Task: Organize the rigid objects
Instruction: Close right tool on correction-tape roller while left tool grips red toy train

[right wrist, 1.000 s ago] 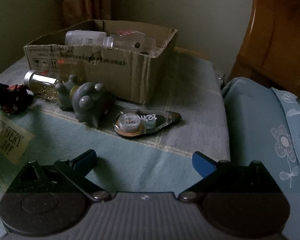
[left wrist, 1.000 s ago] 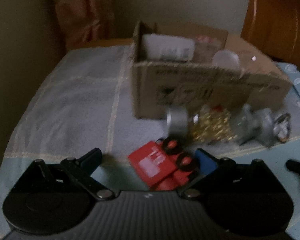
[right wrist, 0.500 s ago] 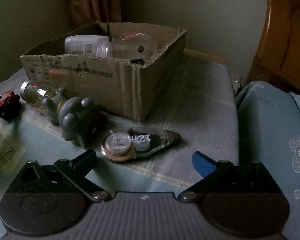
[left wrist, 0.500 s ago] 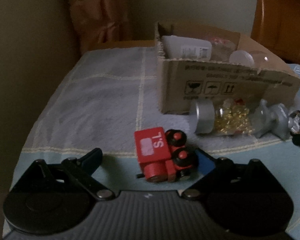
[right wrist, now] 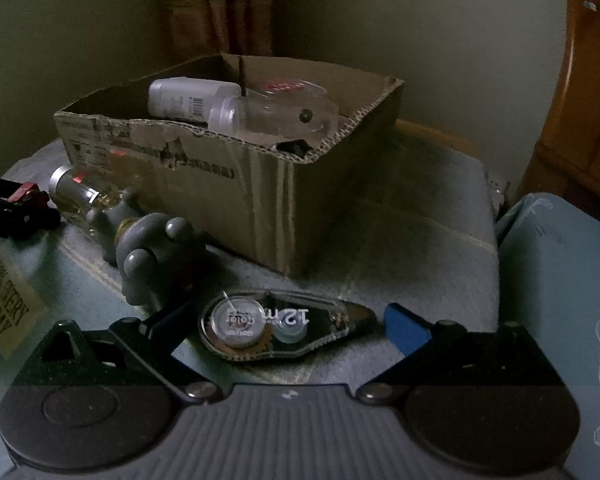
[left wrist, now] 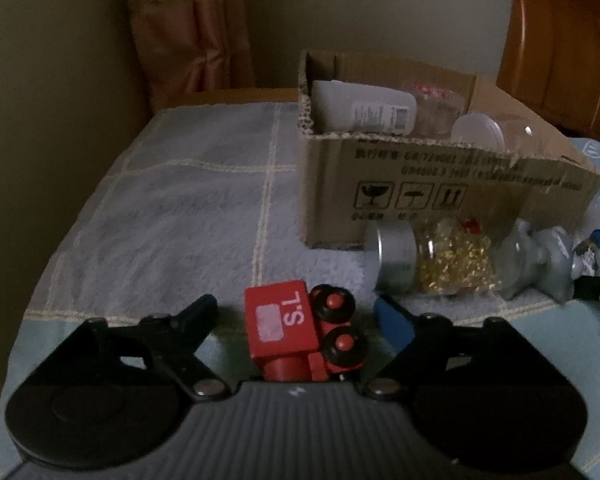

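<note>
A red toy train (left wrist: 296,332) with black wheels lies on the bed between the fingers of my left gripper (left wrist: 294,308). Its jaws are closing, and a gap still shows on each side of the train. In the right wrist view a clear correction tape dispenser (right wrist: 284,328) lies between the fingers of my right gripper (right wrist: 288,314), which is open and not touching it. The cardboard box (left wrist: 420,200) (right wrist: 220,184) stands behind, with a white bottle (left wrist: 364,112) and a clear bottle (right wrist: 276,114) inside.
A jar of gold bits (left wrist: 432,264) and a grey figurine (left wrist: 540,260) lie against the box front. The checked blanket (left wrist: 180,208) stretches to the left. A blue pillow (right wrist: 560,280) sits at the right, a wooden headboard (right wrist: 580,100) behind it.
My left gripper's fingers have narrowed around the red train, which now sits deeper between them. My right gripper has come up to the tape dispenser, now lying between its fingers.
</note>
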Tool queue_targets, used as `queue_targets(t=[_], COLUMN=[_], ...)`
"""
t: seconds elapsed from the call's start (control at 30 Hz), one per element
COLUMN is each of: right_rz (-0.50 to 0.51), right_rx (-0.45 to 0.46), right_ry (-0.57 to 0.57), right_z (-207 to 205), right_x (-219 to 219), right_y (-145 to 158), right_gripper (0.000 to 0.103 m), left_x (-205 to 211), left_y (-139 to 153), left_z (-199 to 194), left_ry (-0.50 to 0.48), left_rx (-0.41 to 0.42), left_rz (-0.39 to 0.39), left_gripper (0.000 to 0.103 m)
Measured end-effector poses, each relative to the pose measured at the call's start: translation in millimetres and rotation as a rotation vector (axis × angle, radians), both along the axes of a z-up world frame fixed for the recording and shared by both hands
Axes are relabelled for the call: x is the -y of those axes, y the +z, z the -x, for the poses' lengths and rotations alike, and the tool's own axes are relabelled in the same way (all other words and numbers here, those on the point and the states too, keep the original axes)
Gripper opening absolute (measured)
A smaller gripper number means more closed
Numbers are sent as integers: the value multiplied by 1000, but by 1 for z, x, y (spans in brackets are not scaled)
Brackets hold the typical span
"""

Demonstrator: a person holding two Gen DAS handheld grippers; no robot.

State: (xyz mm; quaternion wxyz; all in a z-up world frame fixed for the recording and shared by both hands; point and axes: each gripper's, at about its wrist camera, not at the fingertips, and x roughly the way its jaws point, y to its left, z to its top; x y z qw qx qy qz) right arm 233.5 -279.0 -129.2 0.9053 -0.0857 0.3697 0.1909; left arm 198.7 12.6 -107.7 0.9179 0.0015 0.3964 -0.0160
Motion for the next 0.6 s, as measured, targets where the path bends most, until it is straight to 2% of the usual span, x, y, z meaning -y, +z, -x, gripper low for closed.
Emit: queue_targets(t=[0.17, 0.27, 0.4, 0.47, 0.6], right_rz=[16, 21, 30, 36, 52], right_rx=[21, 24, 25, 23, 12], right_ry=[25, 28, 19, 12, -4], right_z=[2, 4, 8, 9, 15], right_x=[-5, -6, -7, -7, -10], right_y=[2, 3, 5, 5, 9], right_gripper=[94, 93, 93, 93, 93], left_x=[2, 6, 5, 5, 4], left_y=[0, 1, 3, 3, 6], left_z=[-3, 0, 0, 0, 2], left_ry=[-4, -19, -39, -43, -55], left_rx=[5, 20, 11, 7, 1], left_rz=[-2, -35, -10, -8, -5], left_gripper=[80, 79, 67, 65, 54])
